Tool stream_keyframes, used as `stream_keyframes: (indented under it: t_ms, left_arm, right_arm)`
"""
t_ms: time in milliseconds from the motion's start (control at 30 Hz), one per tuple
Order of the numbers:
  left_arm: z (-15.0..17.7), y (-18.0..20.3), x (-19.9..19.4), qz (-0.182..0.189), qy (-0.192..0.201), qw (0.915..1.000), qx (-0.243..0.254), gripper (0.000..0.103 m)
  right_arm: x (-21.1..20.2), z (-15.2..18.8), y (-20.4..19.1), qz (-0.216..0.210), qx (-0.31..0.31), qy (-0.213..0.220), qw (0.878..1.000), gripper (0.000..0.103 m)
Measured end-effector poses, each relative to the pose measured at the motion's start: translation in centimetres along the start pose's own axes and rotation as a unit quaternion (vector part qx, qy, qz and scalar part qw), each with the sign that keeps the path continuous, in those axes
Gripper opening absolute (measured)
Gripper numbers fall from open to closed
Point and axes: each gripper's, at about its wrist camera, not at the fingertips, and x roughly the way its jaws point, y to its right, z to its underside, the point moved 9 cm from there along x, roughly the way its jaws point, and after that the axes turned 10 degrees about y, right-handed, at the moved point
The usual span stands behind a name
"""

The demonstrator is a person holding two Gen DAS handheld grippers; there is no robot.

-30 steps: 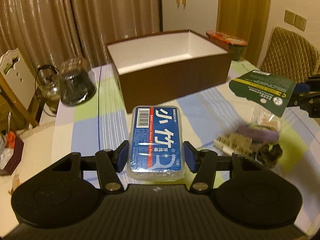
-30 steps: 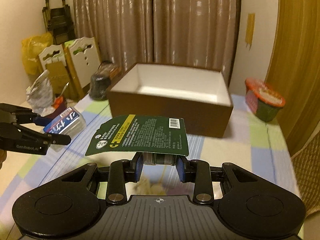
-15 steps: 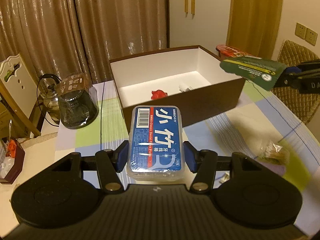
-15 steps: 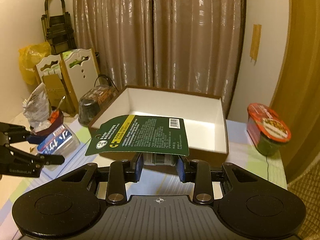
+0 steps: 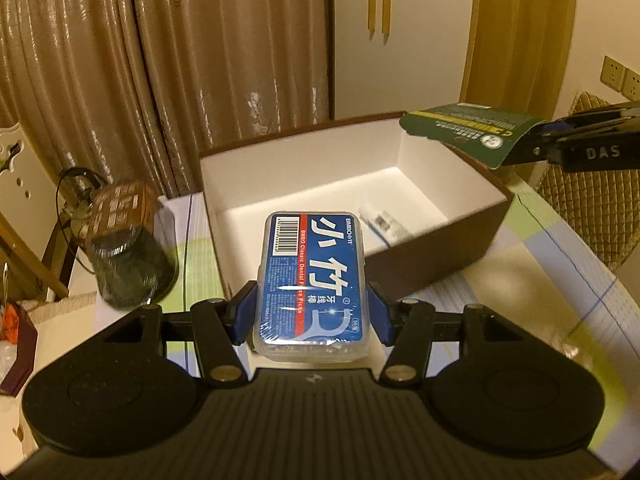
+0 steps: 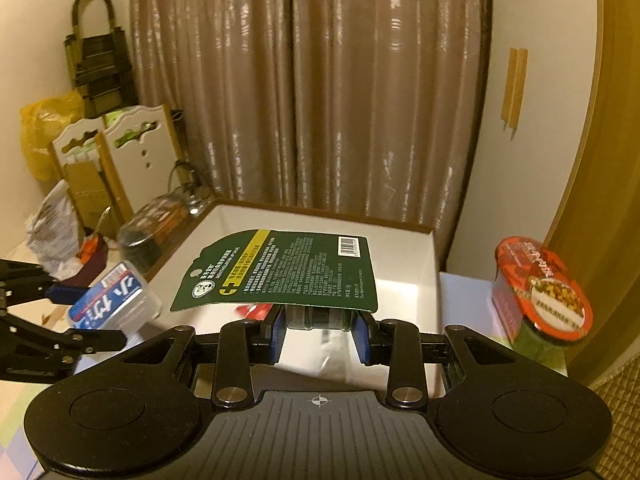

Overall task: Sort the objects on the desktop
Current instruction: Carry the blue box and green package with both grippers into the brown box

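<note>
Each fisheye camera sits just behind its own gripper's fingers, angled down and close over the tabletop's far edge, and both views share the brown box (image 5: 440, 248) (image 6: 424, 280), the curtain (image 5: 180, 60) (image 6: 320, 80), and a glimpse of the opposite gripper.

Around one brown box (image 5: 440, 248) (white inside): two grippers, left (image 5: 312, 314) and right (image 6: 319, 334), one floss-pick case (image 5: 313, 280), one green carded pack (image 6: 280, 270), one white tube (image 5: 384, 224) within, one noodle cup (image 6: 538, 300) beside it, one dark jar (image 5: 128, 256).
</note>
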Motion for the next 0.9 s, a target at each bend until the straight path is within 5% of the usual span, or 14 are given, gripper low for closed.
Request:
stream_keyframes:
  t_ms: [433,900]
  left_arm:
    - [-3.8,-1.5,9.7,-0.004,-0.026,0.9996,0.009,0.052]
    - [-2.4,-1.1,17.3,-0.002,-0.071,0.9969,0.032,0.057]
  right_arm:
    - [10.8,2.4,2.1,0.006,-0.006,-0.088,0.996,0.034]
    - [15.0,5.3,3.8,0.000,0.010,-0.139,0.990,0.034]
